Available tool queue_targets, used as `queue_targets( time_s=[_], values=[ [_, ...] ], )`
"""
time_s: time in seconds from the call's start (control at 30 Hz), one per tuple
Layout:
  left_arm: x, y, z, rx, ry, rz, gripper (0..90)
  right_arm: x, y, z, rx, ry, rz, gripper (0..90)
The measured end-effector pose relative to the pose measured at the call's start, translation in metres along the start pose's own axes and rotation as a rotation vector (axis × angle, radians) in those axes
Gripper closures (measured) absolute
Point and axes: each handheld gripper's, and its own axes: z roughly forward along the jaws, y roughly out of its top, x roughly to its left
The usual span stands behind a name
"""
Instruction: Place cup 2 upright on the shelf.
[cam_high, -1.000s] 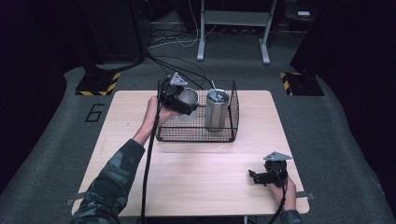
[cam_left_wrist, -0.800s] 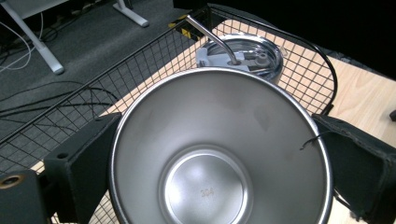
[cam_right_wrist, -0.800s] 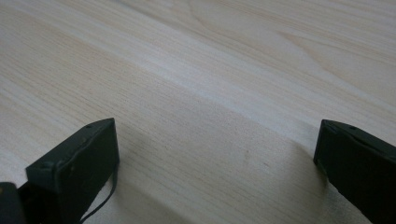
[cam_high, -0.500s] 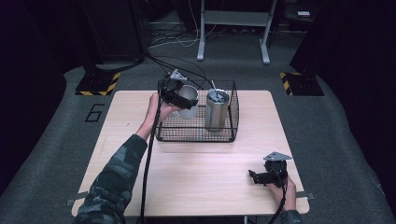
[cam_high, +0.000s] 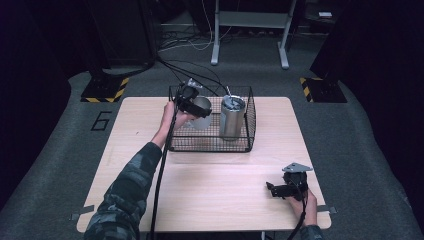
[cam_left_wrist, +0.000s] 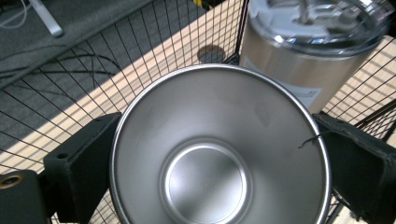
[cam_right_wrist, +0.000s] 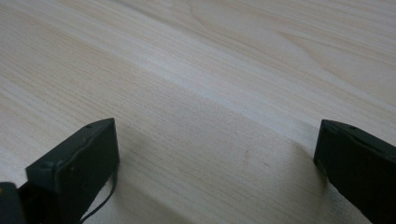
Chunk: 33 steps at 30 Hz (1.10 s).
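While clamping a round steel bowl (cam_left_wrist: 219, 149), left tool (cam_high: 192, 102), wire basket (cam_high: 210, 145), right tool (cam_high: 280, 190) gaping, empty.

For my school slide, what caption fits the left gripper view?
Left gripper clamps a steel cup beside the lidded tumbler.

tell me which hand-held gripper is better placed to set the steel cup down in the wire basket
Left. The left hand-held gripper already clamps the steel cup over the wire basket, beside the tumbler. The right hand-held gripper sits open near the table's near edge, holding nothing.
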Motion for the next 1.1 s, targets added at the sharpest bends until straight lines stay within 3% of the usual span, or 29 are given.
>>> queue_targets(
  time_s=[0.63, 1.1],
  values=[
    [0.004, -0.012, 0.040, 0.095, -0.001, -0.043, 5.9, 0.000, 0.000, 0.000, -0.006, -0.002, 0.006, 0.0],
    [0.006, -0.020, 0.057, 0.166, -0.009, -0.063, 5.8, 0.001, 0.000, 0.000, -0.005, -0.002, 0.009, 0.0]
  ],
)
